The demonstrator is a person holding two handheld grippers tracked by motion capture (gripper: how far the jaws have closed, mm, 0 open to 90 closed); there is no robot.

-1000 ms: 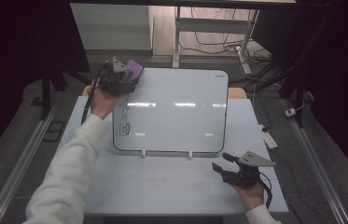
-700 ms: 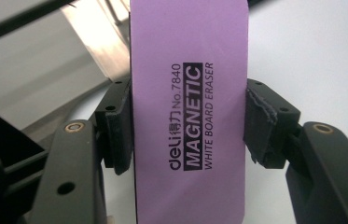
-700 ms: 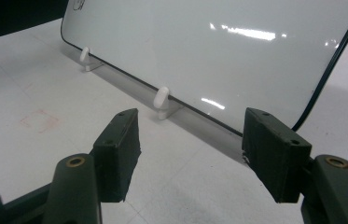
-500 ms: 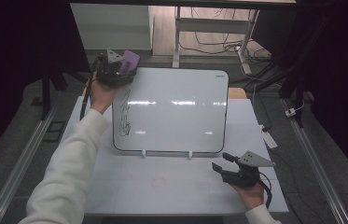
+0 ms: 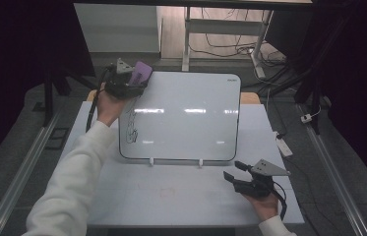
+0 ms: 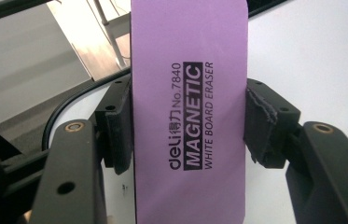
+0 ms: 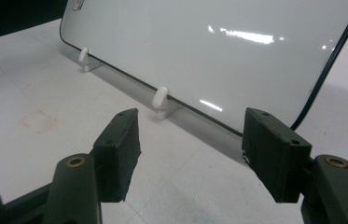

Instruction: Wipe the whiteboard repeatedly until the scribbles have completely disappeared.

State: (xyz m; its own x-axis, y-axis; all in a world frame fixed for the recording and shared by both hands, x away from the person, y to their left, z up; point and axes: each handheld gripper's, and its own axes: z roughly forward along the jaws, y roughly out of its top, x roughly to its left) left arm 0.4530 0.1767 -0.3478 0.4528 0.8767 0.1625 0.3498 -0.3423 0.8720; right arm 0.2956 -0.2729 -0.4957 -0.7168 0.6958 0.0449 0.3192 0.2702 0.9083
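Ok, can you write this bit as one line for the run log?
left gripper: shut on purple magnetic whiteboard eraser | eraser: at white whiteboard top-left corner | scribbles: unerased | right gripper: open, empty

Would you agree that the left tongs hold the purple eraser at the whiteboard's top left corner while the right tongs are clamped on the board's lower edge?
Not quite: the right tongs are open and empty, short of the whiteboard, as the right gripper view shows. The left tongs do hold the purple eraser at the board's top left corner.

Beyond the white table (image 5: 97,206) lies a dim room: grey floor (image 5: 14,162), metal desk legs (image 5: 187,34), tangled cables (image 5: 220,46) on wood flooring.
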